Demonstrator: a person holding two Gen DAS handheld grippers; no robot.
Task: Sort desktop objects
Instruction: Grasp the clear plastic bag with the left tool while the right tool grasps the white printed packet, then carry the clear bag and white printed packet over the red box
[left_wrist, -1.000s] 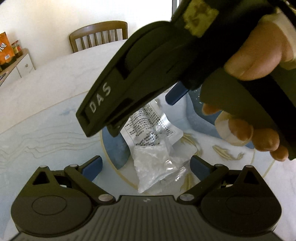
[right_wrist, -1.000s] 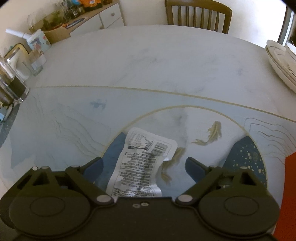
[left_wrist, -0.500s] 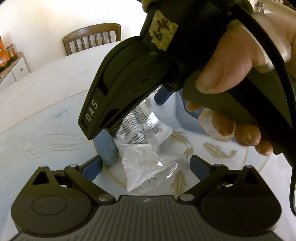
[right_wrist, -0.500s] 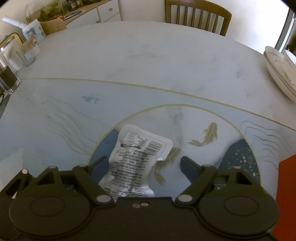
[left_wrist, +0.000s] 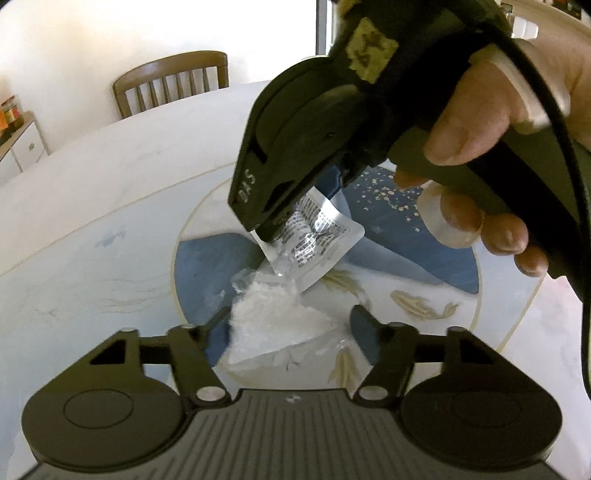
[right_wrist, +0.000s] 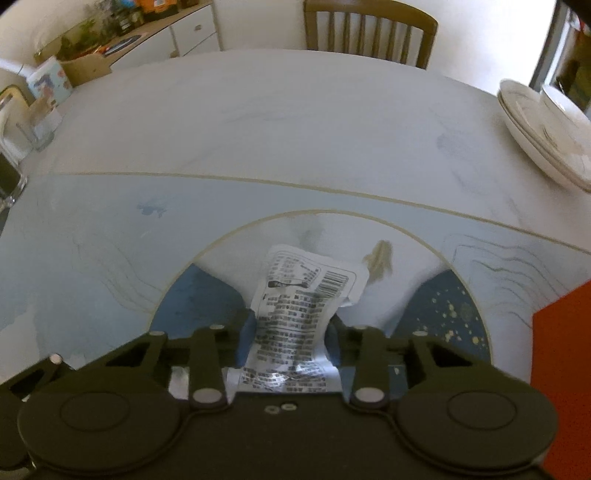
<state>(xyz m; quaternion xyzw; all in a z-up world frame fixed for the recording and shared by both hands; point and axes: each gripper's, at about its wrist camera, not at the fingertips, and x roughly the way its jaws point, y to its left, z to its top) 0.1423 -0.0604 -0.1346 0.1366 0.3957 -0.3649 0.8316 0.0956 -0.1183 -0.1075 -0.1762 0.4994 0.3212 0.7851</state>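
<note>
Left wrist view: my left gripper (left_wrist: 288, 325) is spread wide, gripping nothing, with the clear bag (left_wrist: 280, 325) between its fingers at lower centre. Right gripper (left_wrist: 306, 221) (centre) pinches the packet (left_wrist: 317, 243).

Right wrist view: my right gripper (right_wrist: 290, 338) is clamped on the packet (right_wrist: 295, 314), lower centre; plates (right_wrist: 546, 136) upper right.

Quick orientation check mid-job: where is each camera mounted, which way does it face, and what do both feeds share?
Left wrist: on the left hand-held gripper, facing forward and down at the table; its open fingers show, and the right hand holding the other tool.
Right wrist: on the right hand-held gripper, facing across the table toward the chair and plates; its fingers pinch the printed sachet.
Shared: the printed sachet, the table's fish pattern, the chair.
</note>
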